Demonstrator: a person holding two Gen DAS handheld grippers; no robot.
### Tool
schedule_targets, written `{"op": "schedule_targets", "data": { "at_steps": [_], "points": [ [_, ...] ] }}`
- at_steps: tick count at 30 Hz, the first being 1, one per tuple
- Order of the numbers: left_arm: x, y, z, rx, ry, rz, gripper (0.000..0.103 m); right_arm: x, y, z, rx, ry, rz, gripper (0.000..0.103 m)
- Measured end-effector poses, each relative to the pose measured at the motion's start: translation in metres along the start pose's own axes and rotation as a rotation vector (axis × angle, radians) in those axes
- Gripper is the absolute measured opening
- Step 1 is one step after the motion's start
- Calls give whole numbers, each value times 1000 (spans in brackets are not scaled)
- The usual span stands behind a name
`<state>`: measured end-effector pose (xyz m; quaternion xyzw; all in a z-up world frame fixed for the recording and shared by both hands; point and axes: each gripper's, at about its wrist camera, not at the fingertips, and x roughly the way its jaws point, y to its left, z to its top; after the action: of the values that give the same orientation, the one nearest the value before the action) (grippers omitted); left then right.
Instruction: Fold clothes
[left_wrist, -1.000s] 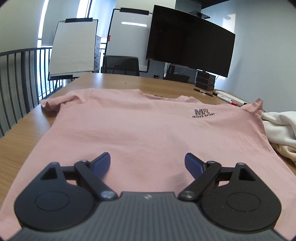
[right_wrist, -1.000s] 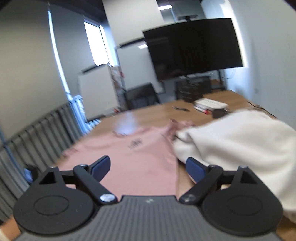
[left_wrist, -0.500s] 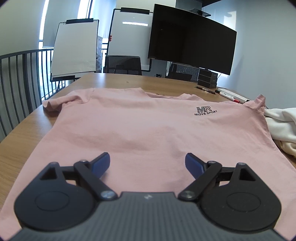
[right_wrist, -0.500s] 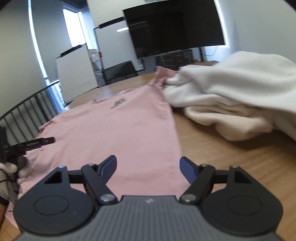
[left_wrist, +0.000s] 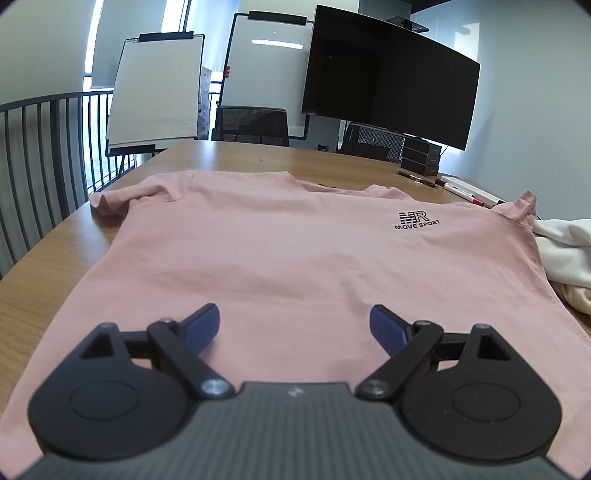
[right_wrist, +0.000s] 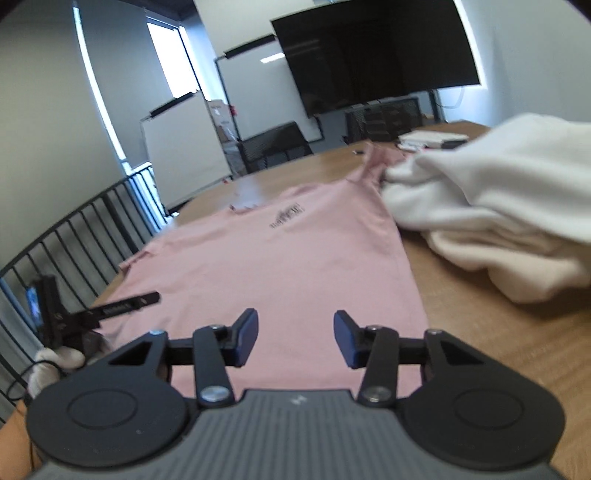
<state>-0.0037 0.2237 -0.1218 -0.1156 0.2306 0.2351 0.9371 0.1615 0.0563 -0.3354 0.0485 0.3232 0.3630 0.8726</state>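
Observation:
A pink T-shirt (left_wrist: 295, 251) with a black MOVE SPORT logo lies flat, front up, on the wooden table (left_wrist: 48, 266). It also shows in the right wrist view (right_wrist: 288, 258). My left gripper (left_wrist: 294, 326) is open and empty, low over the shirt's bottom hem. My right gripper (right_wrist: 294, 338) is open and empty, low over the hem near the shirt's right side. The left gripper (right_wrist: 147, 297) also shows at the left edge of the right wrist view, beside the shirt's left edge.
A pile of white and cream clothes (right_wrist: 498, 218) lies on the table right of the shirt, touching its right sleeve; it also shows in the left wrist view (left_wrist: 565, 258). Markers and a white box (left_wrist: 469, 192) lie behind. A railing (left_wrist: 44, 155) runs along the left.
My right gripper has come down low toward the shirt's hem and its jaws have narrowed a little. My left gripper has barely moved.

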Motion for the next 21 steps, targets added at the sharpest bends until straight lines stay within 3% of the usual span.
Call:
{"op": "schedule_targets", "data": {
  "at_steps": [3, 8, 21],
  "points": [
    [0, 0, 0, -2, 5, 0, 88, 24, -21, -15, -24, 5, -81, 50],
    [1, -2, 0, 5, 15, 4, 88, 20, -42, -44, -67, 6, -192, 50],
    [2, 4, -1, -34, 29, 11, 88, -13, -53, -80, -91, 7, -274, 50]
  ]
}}
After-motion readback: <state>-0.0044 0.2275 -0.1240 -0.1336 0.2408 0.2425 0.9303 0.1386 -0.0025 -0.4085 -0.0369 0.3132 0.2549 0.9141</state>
